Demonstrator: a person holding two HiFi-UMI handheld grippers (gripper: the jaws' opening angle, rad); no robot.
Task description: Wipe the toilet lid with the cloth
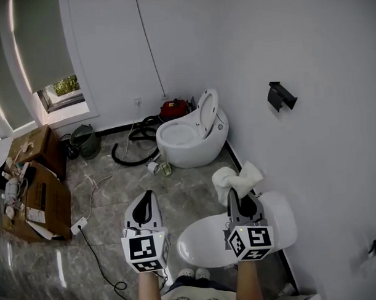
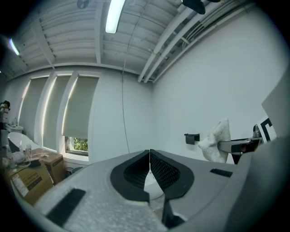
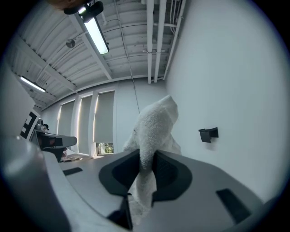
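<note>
My right gripper [image 1: 234, 199] has its fingers [image 3: 168, 174] clenched on the cloth [image 3: 156, 124], a soft, light, floppy bunch held in the air above the closed toilet lid [image 1: 200, 243]. Pinched mid-fold like this it should hold, though the loose ends will flop and drag. My left gripper [image 2: 149, 159] has its fingers pressed together on nothing.

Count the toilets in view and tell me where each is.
2. The open toilet stands farther off; the closed toilet sits just below the right gripper, which holds the cloth. None appears hidden.
</note>
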